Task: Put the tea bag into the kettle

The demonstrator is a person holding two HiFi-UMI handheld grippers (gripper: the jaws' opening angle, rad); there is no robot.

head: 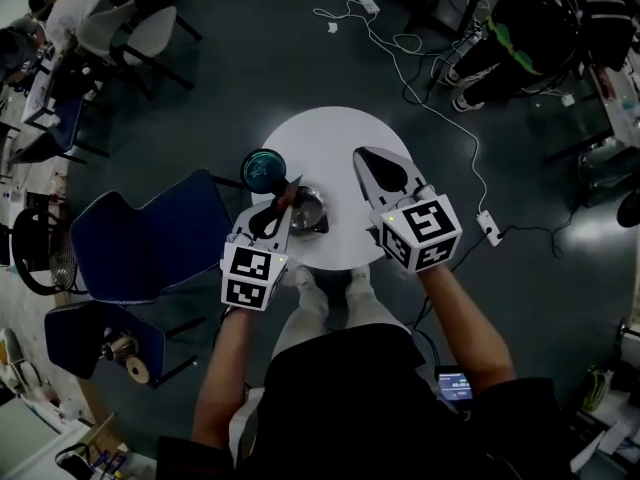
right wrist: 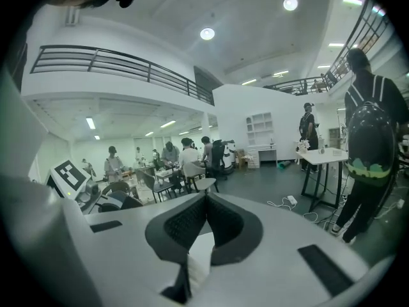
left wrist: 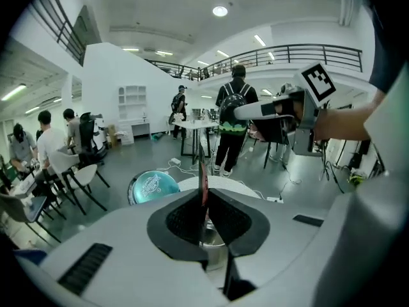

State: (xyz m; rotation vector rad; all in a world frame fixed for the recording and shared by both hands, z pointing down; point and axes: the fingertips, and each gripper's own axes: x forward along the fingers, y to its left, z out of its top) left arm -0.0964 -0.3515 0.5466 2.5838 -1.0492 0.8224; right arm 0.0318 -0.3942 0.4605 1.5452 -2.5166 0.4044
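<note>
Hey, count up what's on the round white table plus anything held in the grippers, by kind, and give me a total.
kettle: 1
teal tin: 1
tea bag: 1, held in the left gripper
Total: 3

My left gripper [left wrist: 204,196] and right gripper [right wrist: 206,200] have matt light-grey plastic shells with black, finely ribbed pads [left wrist: 185,219]; the tea bag [left wrist: 203,179] looks a thin dull-red sachet, the kettle [head: 307,209] bright polished metal, the teal tin [head: 262,168] glossy, the desk [head: 335,133] smooth matt white.
</note>
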